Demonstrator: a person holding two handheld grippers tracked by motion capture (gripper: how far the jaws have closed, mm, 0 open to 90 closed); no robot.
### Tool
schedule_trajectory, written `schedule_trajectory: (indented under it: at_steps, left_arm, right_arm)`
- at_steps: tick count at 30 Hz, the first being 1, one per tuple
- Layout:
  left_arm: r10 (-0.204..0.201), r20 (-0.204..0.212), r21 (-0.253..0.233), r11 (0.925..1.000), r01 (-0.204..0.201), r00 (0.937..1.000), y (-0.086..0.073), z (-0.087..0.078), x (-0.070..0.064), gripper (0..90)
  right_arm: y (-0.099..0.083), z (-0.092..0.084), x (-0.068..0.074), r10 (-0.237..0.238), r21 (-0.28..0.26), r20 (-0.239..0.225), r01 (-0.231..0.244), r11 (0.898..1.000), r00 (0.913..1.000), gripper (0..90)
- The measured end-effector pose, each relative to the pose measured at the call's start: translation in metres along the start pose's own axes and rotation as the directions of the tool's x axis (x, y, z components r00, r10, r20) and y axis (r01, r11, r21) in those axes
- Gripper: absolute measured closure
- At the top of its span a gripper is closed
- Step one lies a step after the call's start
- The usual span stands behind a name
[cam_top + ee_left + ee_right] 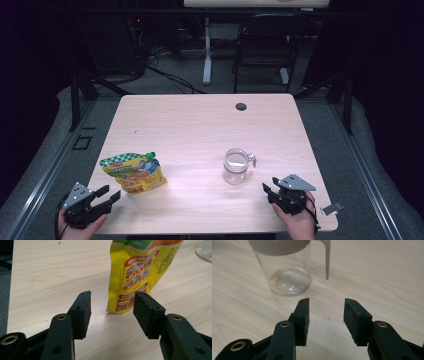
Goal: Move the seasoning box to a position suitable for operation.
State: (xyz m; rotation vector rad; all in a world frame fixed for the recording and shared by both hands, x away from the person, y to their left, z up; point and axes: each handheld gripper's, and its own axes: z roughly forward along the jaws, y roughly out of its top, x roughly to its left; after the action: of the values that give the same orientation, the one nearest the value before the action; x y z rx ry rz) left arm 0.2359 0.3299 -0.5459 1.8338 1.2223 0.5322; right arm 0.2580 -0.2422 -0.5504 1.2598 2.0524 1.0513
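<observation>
Pouch (134,172) lies flat on the tabletop (200,125), left of the jar (236,166), well apart from it. Your left tool (111,193) sits just short of the pouch's near corner, jaws apart, nothing between them. Your right tool (268,190) is just right of the jar and nearer you, jaws apart too, empty.

Risks as I judge them:
- Pouch is limp and glossy. Pinch only a corner and it likely folds or slips out on the lift.
- Its green cap (151,155) points away from you towards the jar side, so you'd need to regrip to get at it.
- Jar is clear, light, with a thin handle (327,257) on the side towards your right tool. Bump it and the jar could skid or tip.

Cable hole (241,106) sits far behind the jar. Nothing stands between either tool and its target.
</observation>
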Motion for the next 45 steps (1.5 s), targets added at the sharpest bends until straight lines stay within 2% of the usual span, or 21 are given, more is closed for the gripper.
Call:
schedule_trajectory:
  at_steps: [4, 6, 9, 12, 15, 16, 21, 24, 26, 27, 29, 30, 32, 34, 37, 41, 45]
  left_arm:
    - [-0.007, 0.001, -0.009, 0.9999, 0.007, 1.0000, 0.000, 0.002, 0.001, 48.8]
    - [-0.011, 0.004, 0.011, 0.9999, 0.011, 0.9999, 0.000, 0.004, 0.001, 49.4]
    - [-0.025, 0.025, 0.012, 0.9996, 0.025, 0.9994, 0.001, 0.005, 0.001, 53.2]
    - [-0.018, 0.026, 0.006, 0.9998, 0.017, 0.9995, 0.001, 0.004, -0.001, 53.4]
    - [-0.007, 0.019, -0.003, 1.0000, 0.007, 0.9998, 0.001, 0.000, -0.002, 53.4]
    - [0.000, 0.011, -0.008, 1.0000, 0.000, 0.9999, 0.000, -0.002, -0.003, 53.3]
    - [0.000, 0.011, 0.002, 1.0000, 0.000, 0.9999, -0.001, -0.004, -0.004, 53.9]
    - [-0.006, 0.007, 0.007, 1.0000, 0.006, 1.0000, -0.001, -0.002, -0.004, 54.5]
    - [-0.005, 0.014, 0.012, 0.9999, 0.005, 0.9999, 0.000, -0.001, -0.004, 54.8]
    - [-0.002, 0.016, 0.014, 0.9999, 0.002, 0.9999, 0.000, 0.000, -0.004, 54.8]
    - [0.004, 0.018, 0.019, 0.9998, -0.005, 0.9998, 0.001, 0.002, -0.006, 54.9]
    - [0.006, 0.019, 0.015, 0.9999, -0.007, 0.9998, 0.001, 0.003, -0.007, 54.9]
    - [0.014, 0.013, 0.029, 0.9995, -0.015, 0.9998, 0.001, 0.003, -0.007, 54.9]
    - [0.016, 0.017, 0.021, 0.9997, -0.016, 0.9997, 0.000, 0.004, -0.008, 54.9]
    - [0.025, 0.021, 0.018, 0.9995, -0.026, 0.9995, 0.001, 0.003, -0.010, 54.9]
    - [0.028, 0.033, 0.020, 0.9994, -0.029, 0.9991, 0.000, 0.002, -0.011, 56.1]
    - [0.026, 0.035, 0.026, 0.9993, -0.027, 0.9991, -0.003, 0.000, -0.013, 57.3]
  right_arm:
    - [0.000, 0.000, -0.001, -0.007, -0.005, 0.001, 0.007, 1.000, 1.0000, 58.0]
    - [0.002, 0.003, -0.004, 0.017, -0.022, -0.004, -0.018, 1.000, 0.9998, 60.0]
    - [0.003, 0.006, -0.004, 0.015, -0.028, 0.000, -0.015, 0.999, 0.9999, 61.4]
    - [0.006, 0.009, -0.002, 0.000, -0.030, -0.013, -0.001, 1.000, 0.9999, 61.4]
    - [0.017, 0.007, 0.000, -0.011, -0.027, -0.001, 0.011, 1.000, 0.9999, 61.9]
    - [0.026, 0.005, 0.002, -0.007, -0.032, 0.001, 0.007, 0.999, 1.0000, 62.8]
    - [0.035, 0.010, 0.002, -0.027, -0.035, 0.015, 0.027, 0.999, 0.9995, 62.8]
    - [0.038, 0.015, 0.001, -0.036, -0.026, 0.025, 0.036, 0.999, 0.9991, 63.6]
    - [0.038, 0.021, -0.003, -0.015, -0.013, 0.030, 0.015, 1.000, 0.9994, 65.2]
    - [0.038, 0.025, -0.005, 0.005, -0.016, 0.020, -0.005, 1.000, 0.9998, 65.4]
    - [0.040, 0.031, -0.007, 0.005, -0.010, 0.004, -0.005, 1.000, 1.0000, 65.7]
    - [0.043, 0.039, -0.006, 0.003, -0.018, -0.018, -0.003, 1.000, 0.9998, 65.7]
    - [0.043, 0.046, -0.005, -0.001, -0.011, -0.011, 0.001, 1.000, 0.9999, 66.0]
    - [0.043, 0.050, -0.004, 0.002, -0.010, -0.014, -0.003, 1.000, 0.9999, 66.6]
    - [0.047, 0.064, -0.001, -0.028, -0.015, 0.012, 0.028, 0.999, 0.9995, 69.4]
    - [0.050, 0.073, 0.000, -0.018, -0.003, 0.006, 0.018, 1.000, 0.9998, 72.1]
    - [0.051, 0.078, 0.002, -0.016, -0.026, 0.031, 0.017, 1.000, 0.9994, 76.7]
